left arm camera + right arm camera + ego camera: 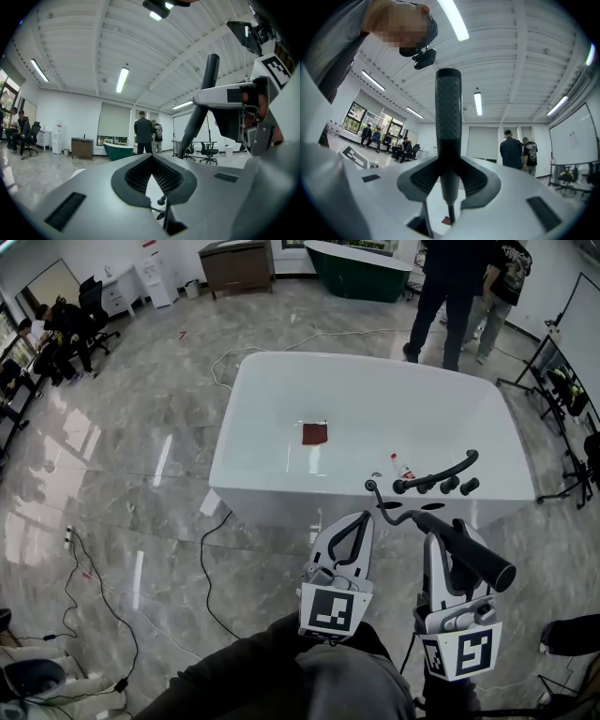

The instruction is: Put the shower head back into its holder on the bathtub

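The white bathtub [272,465] fills the middle of the head view. Black tap fittings [436,476] stand on its near rim at the right; I cannot tell which part is the holder. My right gripper [441,538] is shut on the black shower head [478,559], just in front of that rim. A thin black hose [384,507] runs from the shower head to the rim. In the right gripper view the shower head's handle [448,117] stands upright between the pads. My left gripper [364,518] hangs beside it, shut and holding nothing; its pads [140,176] meet.
A red object [315,433] lies on the tub floor and a small bottle [401,466] by the fittings. Two people [450,296] stand beyond the tub near a green tub [356,268]. Cables [211,559] cross the floor at left; stands [562,381] are at right.
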`<state>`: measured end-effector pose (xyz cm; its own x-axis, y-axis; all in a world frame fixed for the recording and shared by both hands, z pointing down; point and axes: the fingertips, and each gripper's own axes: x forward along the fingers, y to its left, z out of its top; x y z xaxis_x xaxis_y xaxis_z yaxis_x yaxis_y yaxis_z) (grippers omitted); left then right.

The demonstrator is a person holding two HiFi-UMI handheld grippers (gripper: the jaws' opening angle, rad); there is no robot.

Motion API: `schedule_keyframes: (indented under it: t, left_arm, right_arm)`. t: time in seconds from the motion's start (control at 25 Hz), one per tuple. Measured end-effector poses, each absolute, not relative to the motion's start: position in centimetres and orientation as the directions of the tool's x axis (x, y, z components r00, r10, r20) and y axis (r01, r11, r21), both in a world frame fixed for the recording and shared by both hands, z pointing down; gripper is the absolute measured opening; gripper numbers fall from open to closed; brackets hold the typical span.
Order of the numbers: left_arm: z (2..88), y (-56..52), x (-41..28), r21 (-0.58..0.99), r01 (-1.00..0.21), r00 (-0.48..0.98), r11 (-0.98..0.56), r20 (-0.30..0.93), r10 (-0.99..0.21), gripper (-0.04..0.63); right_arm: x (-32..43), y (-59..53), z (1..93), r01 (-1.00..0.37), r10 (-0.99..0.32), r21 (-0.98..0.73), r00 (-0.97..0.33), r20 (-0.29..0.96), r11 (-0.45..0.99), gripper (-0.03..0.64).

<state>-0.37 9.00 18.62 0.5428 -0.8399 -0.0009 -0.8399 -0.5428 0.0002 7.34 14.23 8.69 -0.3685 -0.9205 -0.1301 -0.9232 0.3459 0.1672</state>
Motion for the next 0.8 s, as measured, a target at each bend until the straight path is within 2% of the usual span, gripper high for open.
schedule_keyframes:
  t: [0.48,0.8]
  left_arm:
    - [19.4,5.8,2.6,-0.026,-0.851,0.523,-0.524,0.029,-0.852,0.003]
    - [19.8,3.1,4.8,-0.034,-0.875,0.48,-0.482,0.052,-0.876,0.003]
  right_arm:
    - [10.5,11.0,9.4,-0.916,-0.91,0.135,-0.394,-0.13,0.377,0.141]
    - [12.1,8.5,8.9,-0.888,-0.877,0.119,-0.459,-0.143,0.445,0.141]
